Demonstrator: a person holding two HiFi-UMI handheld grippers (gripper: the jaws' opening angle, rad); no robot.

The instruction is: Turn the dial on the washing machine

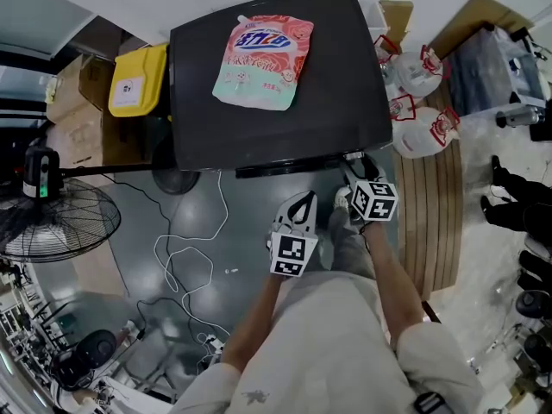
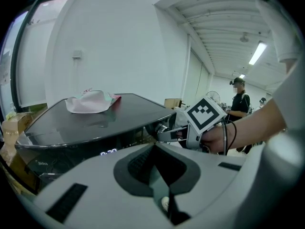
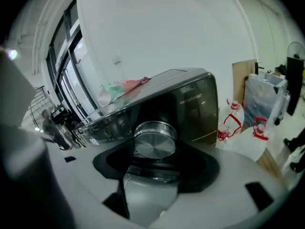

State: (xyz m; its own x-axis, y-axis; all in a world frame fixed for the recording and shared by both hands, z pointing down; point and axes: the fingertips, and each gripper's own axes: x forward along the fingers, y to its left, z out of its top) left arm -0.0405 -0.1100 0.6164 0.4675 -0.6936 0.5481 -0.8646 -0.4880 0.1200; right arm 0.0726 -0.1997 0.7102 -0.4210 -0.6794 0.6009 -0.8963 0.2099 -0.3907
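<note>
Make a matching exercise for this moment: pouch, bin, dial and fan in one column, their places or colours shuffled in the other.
Things:
1. pouch
2. bin
3. dial
4. fan

Places or colours:
A. between the jaws of the right gripper
B. round wire cage, at the left edge of the head view
C. lying on top of the washing machine
D. yellow, beside the washing machine's left side in the head view

Pairs: 1-C, 2-D, 3-A, 4-B.
</note>
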